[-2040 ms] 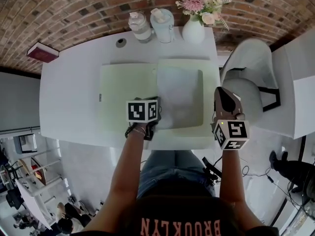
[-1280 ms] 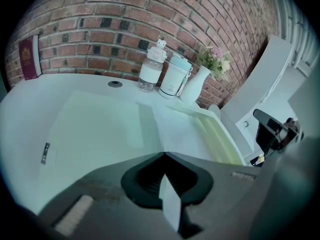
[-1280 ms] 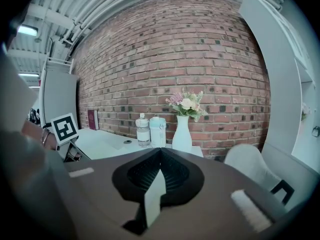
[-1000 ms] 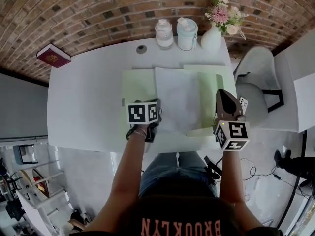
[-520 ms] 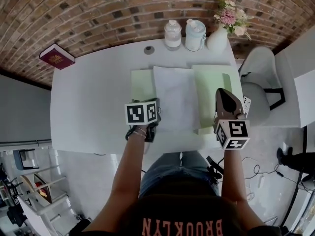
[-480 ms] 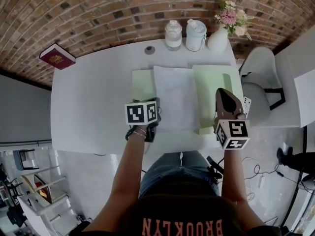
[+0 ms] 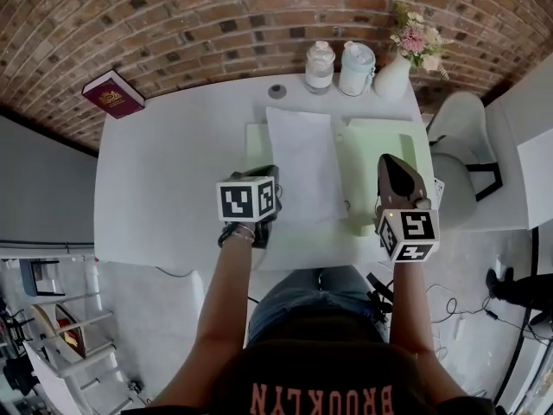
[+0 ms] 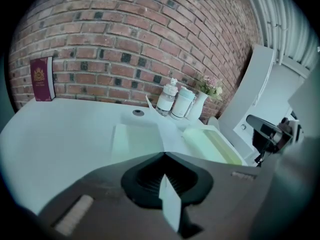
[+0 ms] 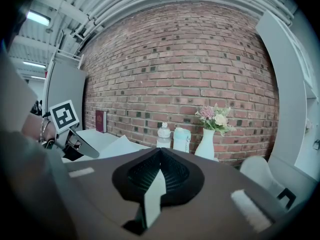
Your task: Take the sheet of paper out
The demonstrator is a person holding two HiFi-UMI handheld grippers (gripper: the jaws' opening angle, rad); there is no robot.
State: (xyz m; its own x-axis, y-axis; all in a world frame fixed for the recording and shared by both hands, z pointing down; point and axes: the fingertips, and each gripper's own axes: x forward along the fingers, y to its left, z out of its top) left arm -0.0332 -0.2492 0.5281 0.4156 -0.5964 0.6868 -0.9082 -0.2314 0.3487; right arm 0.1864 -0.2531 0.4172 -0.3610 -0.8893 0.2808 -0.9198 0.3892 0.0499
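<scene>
A white sheet of paper [image 7: 298, 162] lies across an open pale green folder [image 7: 380, 145] on the white table [image 7: 164, 180]. My left gripper [image 7: 270, 176] is shut on the sheet's near left edge. In the left gripper view a strip of the white sheet [image 8: 170, 204] sticks up between the shut left gripper [image 8: 165, 156] jaws. My right gripper [image 7: 387, 161] is over the folder's right cover. In the right gripper view a pale green strip of the folder [image 9: 152, 199] is pinched in the right gripper [image 9: 160, 151]. The sheet's far end [image 9: 117, 146] rises off the table.
A red book [image 7: 114, 95] lies at the table's far left corner. A bottle [image 7: 319, 66], a lidded jar [image 7: 356, 67] and a white vase of flowers [image 7: 393, 74] stand along the back edge by the brick wall. A white chair [image 7: 462, 162] is at the right.
The sheet has slid left over the folder, so less green shows at its left. Both grippers have shifted and lifted a little, each keeping its grip.
</scene>
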